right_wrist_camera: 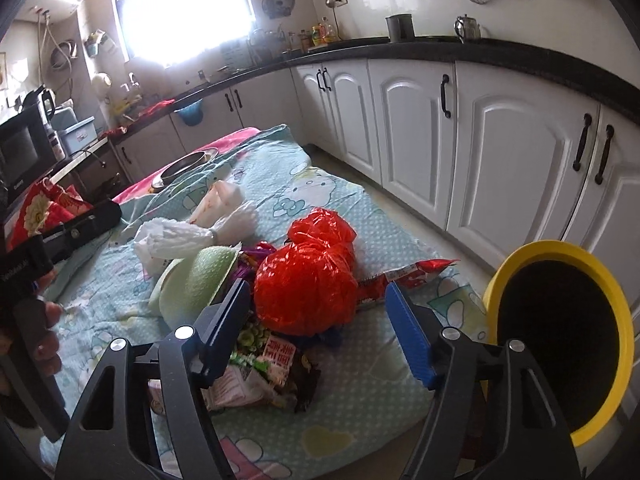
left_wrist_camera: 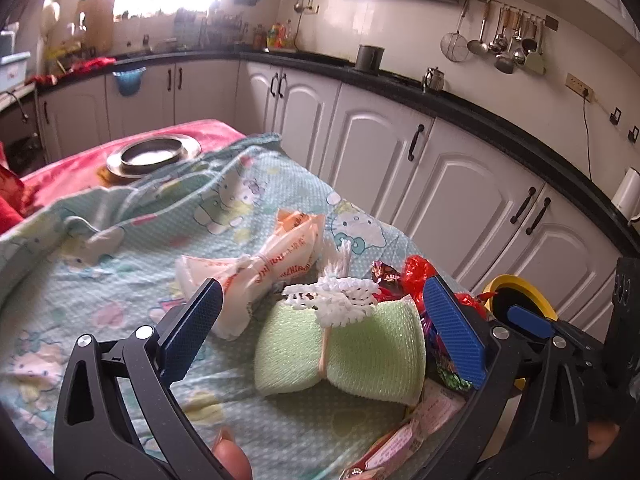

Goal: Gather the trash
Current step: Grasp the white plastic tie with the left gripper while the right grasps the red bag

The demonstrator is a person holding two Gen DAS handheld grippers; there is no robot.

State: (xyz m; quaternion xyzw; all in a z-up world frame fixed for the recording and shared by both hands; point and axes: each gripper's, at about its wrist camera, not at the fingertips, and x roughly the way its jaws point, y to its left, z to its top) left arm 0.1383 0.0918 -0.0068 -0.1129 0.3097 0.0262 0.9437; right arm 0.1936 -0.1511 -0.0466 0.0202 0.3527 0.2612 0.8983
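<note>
A pile of trash lies on the table's cartoon-print cloth [left_wrist_camera: 120,272]. My left gripper [left_wrist_camera: 328,320] is open, its jaws on either side of a green foam bundle [left_wrist_camera: 360,352] tied with white netting [left_wrist_camera: 332,300]. A white tied bag [left_wrist_camera: 264,276] lies just beyond. My right gripper [right_wrist_camera: 316,316] is open around a red plastic bag [right_wrist_camera: 308,284]. Snack wrappers [right_wrist_camera: 264,372] lie under and before it. The green foam [right_wrist_camera: 200,284] and the white bag [right_wrist_camera: 180,240] sit to its left. A yellow-rimmed bin [right_wrist_camera: 560,356] stands at the right, off the table edge; it also shows in the left wrist view [left_wrist_camera: 520,292].
A metal dish [left_wrist_camera: 154,154] sits at the table's far end on a pink cloth [left_wrist_camera: 80,168]. White cabinets [right_wrist_camera: 500,152] under a black counter [right_wrist_camera: 520,60] run along the right. The other gripper's body [right_wrist_camera: 60,236] and hand are at the left.
</note>
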